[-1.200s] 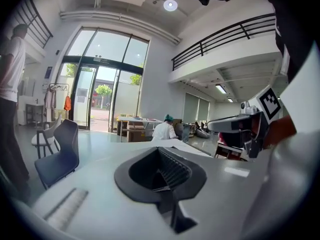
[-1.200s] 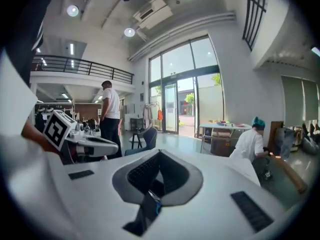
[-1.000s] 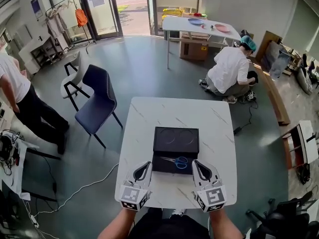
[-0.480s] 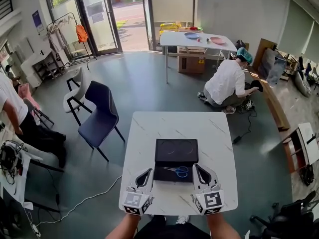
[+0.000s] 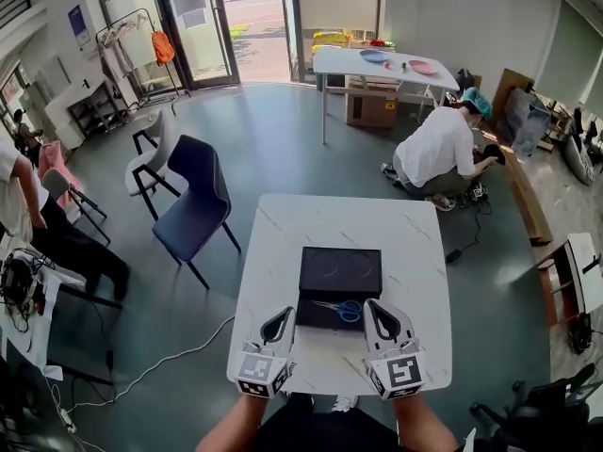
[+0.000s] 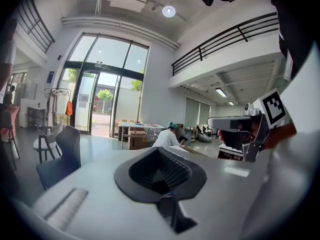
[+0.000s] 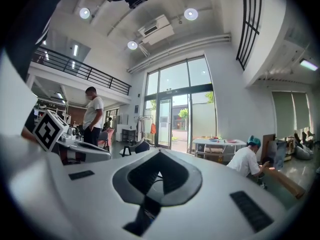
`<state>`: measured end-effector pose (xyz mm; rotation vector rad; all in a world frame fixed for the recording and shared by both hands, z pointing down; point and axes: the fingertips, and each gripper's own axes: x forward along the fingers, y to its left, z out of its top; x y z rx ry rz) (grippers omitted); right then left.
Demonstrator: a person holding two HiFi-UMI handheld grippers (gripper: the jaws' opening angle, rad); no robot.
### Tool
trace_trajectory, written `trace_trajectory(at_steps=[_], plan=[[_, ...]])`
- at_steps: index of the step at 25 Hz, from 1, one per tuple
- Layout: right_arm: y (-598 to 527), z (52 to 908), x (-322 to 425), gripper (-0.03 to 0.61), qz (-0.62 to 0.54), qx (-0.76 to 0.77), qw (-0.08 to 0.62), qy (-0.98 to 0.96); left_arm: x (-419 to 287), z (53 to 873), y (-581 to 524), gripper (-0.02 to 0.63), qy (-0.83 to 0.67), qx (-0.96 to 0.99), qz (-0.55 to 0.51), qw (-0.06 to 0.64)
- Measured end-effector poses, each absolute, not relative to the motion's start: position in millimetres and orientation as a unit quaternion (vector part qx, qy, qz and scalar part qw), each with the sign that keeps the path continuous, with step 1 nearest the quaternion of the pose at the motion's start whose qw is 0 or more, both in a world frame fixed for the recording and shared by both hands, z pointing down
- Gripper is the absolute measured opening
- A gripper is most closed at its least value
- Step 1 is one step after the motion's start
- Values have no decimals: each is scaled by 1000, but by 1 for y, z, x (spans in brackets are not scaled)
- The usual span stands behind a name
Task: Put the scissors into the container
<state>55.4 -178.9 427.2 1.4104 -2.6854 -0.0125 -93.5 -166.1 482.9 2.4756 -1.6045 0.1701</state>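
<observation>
On the near, 6 o'clock part of the black container [image 5: 340, 269], the scissors [image 5: 337, 308] are lying flat, long axis running 9-to-3, blades pointing to 9, blue handles to 3; whether this part is tray or lid is unclear. Left gripper [image 5: 281, 315] and right gripper [image 5: 373, 310] are hovering at 7 and 5 o'clock, jaws closed and holding nothing; if a lift is due, clamping squarely across the pivot is looking safest.
</observation>
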Motion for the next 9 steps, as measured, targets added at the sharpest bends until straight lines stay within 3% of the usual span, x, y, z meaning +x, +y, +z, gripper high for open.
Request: trace_trajectory(at_steps=[9], plan=[[-183, 435, 53, 5, -1, 463, 62, -884, -97, 487, -168, 8, -543, 832, 61, 91]])
